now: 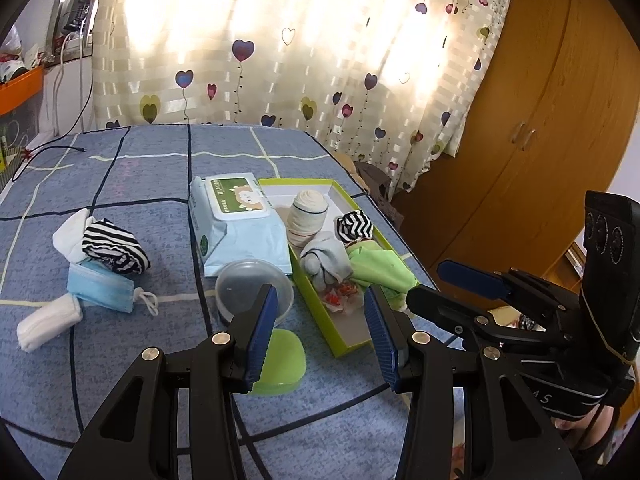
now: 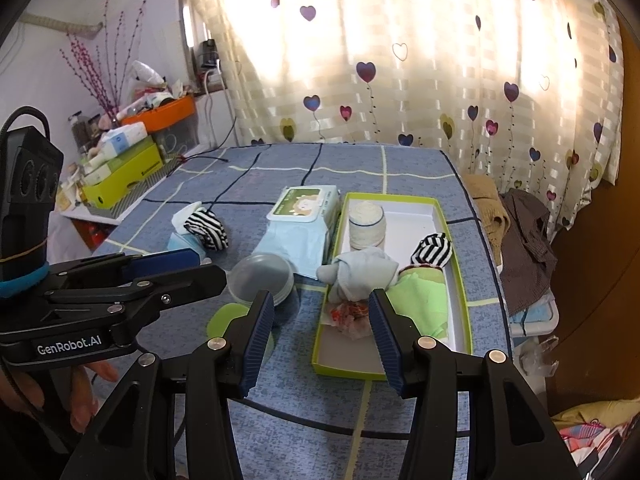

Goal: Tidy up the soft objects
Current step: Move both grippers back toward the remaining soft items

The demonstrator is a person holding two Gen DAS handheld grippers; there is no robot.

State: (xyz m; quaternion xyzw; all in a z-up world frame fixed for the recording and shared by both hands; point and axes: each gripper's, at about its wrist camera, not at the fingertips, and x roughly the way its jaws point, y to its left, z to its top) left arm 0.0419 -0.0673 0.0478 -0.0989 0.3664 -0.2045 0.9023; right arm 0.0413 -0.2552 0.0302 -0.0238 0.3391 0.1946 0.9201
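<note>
Socks and cloths [image 1: 332,256] lie bundled in green box [image 1: 344,348], just beyond left gripper [image 1: 322,316], right of its line; jaws wide, nothing between. Striped sock [image 1: 114,250] and blue mask [image 1: 100,286] far left, on the blue bedspread [image 1: 140,184].

Right wrist: right gripper [image 2: 322,316] spread wide, empty; box contents just ahead, grey sock [image 2: 360,270] nearest. Wipes pack [image 2: 300,224] ahead-left.

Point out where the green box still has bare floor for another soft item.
Inside the green box: bare floor at the far end right of the rolled sock, and at the near end below the green cloth. The middle is crowded.
</note>
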